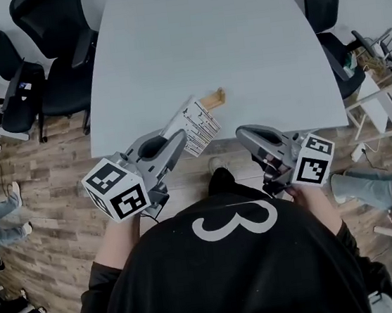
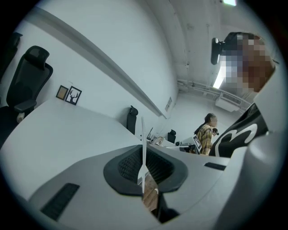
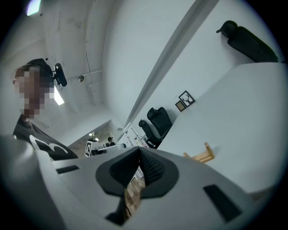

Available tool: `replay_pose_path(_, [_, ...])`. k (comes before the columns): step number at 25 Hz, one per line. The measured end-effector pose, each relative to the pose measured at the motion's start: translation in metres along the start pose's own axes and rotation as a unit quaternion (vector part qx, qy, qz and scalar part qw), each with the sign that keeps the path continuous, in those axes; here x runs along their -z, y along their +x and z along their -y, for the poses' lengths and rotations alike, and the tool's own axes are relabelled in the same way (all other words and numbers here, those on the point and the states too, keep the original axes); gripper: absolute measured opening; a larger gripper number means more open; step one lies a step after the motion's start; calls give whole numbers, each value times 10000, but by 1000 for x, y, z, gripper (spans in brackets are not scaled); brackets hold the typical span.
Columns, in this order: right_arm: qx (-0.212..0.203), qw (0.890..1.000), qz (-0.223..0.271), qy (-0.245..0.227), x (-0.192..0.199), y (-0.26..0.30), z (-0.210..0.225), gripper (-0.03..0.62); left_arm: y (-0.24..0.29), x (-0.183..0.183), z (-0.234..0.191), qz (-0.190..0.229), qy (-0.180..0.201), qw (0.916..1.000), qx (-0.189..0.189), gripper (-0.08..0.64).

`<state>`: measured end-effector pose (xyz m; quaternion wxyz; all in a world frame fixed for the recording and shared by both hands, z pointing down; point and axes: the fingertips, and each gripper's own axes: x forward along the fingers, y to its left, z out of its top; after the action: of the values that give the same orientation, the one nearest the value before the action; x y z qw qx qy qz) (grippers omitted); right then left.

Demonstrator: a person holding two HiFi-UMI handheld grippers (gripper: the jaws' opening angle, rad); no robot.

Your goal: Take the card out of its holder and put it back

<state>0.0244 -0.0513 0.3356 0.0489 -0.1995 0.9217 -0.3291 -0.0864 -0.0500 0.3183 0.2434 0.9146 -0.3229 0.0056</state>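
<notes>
1. The card (image 1: 196, 125) is out of its holder (image 1: 212, 100). It is held in the air at the lower middle of the head view, over the near edge of the table (image 1: 203, 38). Its upper corner is close beside the holder; I cannot tell whether they touch.
2. The left gripper (image 1: 178, 139) is clamped on the card's lower left end. In the left gripper view the card (image 2: 143, 143) shows edge-on as a thin white line pinched between the dark pads, with the jaws almost together.
3. The right gripper (image 1: 243, 134) is to the right of the card and apart from it. In its own view the jaws are closed on each other with nothing between them. The holder (image 3: 201, 156) lies right of centre on the table.
4. The card looks thin, light and fairly stiff: it stands straight out from the grip without sagging.
5. It would probably bend or crease if pushed crookedly against the slot, and its smooth faces could slide between the pads.
6. The flat faces near one end are the best place to hold it, as now, because that leaves the far edge free to enter the slot.
7. The holder looks like a small, light wooden piece lying loose on the table, so it may slide or tip under the card. The empty right gripper could steady it from the side.
8. The removal looks done; putting the card back remains.
</notes>
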Motion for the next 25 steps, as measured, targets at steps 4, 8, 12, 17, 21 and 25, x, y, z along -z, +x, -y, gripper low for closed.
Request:
replay_pose_path(4, [7, 10000, -33, 46, 0, 1, -4, 9, 0, 8, 3, -42, -246, 9997, -34, 25])
replay_pose_path(8, [3, 9999, -58, 99, 0, 2, -6, 9, -1, 7, 4, -12, -315, 9995, -18, 26])
replay_pose_path(12, [-2, 9999, -56, 137, 1, 1, -6, 9, -1, 6, 4, 6, -401, 9992, -26, 26])
replay_pose_path(17, [-24, 9998, -27, 171, -1, 2, -7, 9, -2, 5, 8, -39, -336, 9994, 15, 25])
replay_pose_path(21, [-40, 9998, -18, 178, -1, 3, -7, 9, -3, 5, 9, -43, -230, 9997, 28, 25])
replay_pose_path(25, [-27, 9998, -28, 198, 0, 3, -7, 9, -2, 5, 9, -57, -219, 9997, 63, 25])
